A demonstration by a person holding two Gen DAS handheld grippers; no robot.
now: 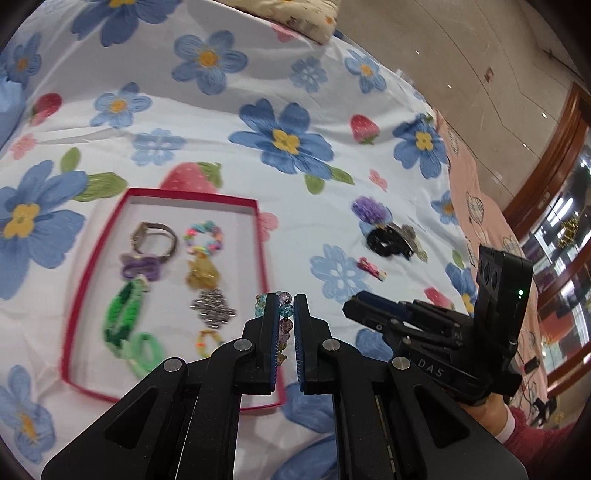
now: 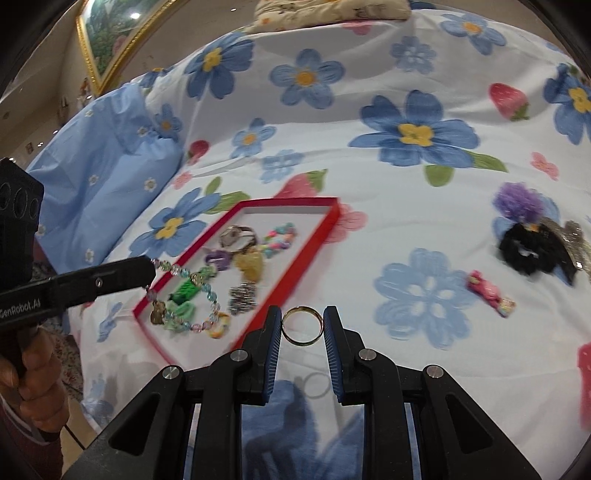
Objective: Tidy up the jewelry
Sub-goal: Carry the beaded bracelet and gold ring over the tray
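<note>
A flowered bedspread, white with blue blossoms and strawberries, is covering the bed; a pillow is lying at the far end, and a gold-framed picture is hanging on the wall off to the left; a red tray is sitting on the bedspread, ahead and to the left of both claws.

The left claw is clenching a beaded bracelet between its blue pads; from the right wrist view the beads are hanging in a loop from its tip over the near end of the tray.

The right claw is gripping a gold ring, the band standing upright between its fingertips, above the bedspread and just right of the tray's near corner.

Inside the tray a watch, a pastel bead bracelet, a purple clip, a yellow piece, a silver piece and a green clip are lying in two rows.

Well to the right of the right claw, a black scrunchie, a purple scrunchie and a glittery clip are resting together; a small pink clip is lying nearer.
</note>
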